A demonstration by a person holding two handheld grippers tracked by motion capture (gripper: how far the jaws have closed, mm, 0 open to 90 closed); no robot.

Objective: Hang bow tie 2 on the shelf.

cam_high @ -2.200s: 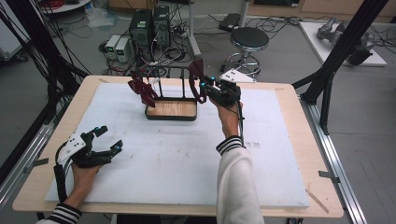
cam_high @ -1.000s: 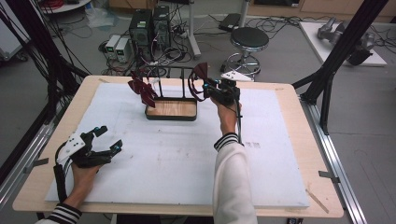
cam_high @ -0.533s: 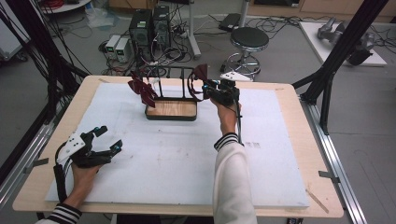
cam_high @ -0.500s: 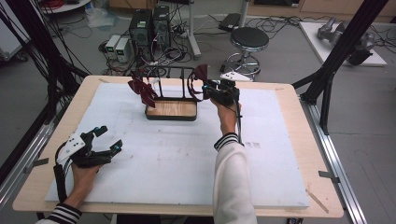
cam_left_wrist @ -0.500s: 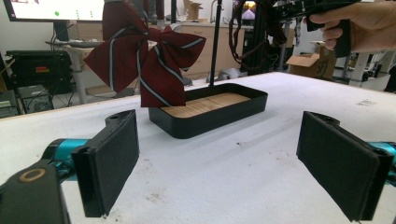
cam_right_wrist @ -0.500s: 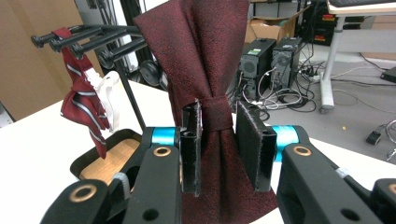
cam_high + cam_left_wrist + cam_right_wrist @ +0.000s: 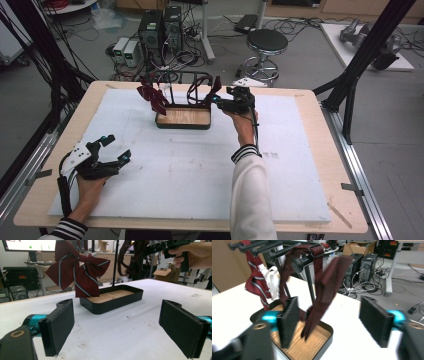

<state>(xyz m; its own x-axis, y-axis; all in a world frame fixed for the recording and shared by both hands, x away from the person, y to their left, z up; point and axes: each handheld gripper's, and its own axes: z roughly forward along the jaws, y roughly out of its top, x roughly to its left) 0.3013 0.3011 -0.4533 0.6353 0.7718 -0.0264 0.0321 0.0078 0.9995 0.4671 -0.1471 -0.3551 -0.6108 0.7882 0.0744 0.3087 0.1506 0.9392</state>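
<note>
Your right gripper (image 7: 216, 100) is up at the rack (image 7: 287, 245) over the black tray (image 7: 182, 124) — its jaws have just been opening and now stand released, the dark red tie (image 7: 325, 282) hanging free between them, pressed by neither pad. The tie's long axis runs straight down from the rail toward the tray. Your left gripper (image 7: 112, 150) rests well apart on the bench (image 7: 310, 115), jaws spread and empty, so the right hand is the nearer.

Dark red woven cloth necktie (image 7: 324, 282) hangs matt; the black tray (image 7: 120, 301) looks glossy with a wood floor; white desk cover (image 7: 190, 165) rough.
</note>
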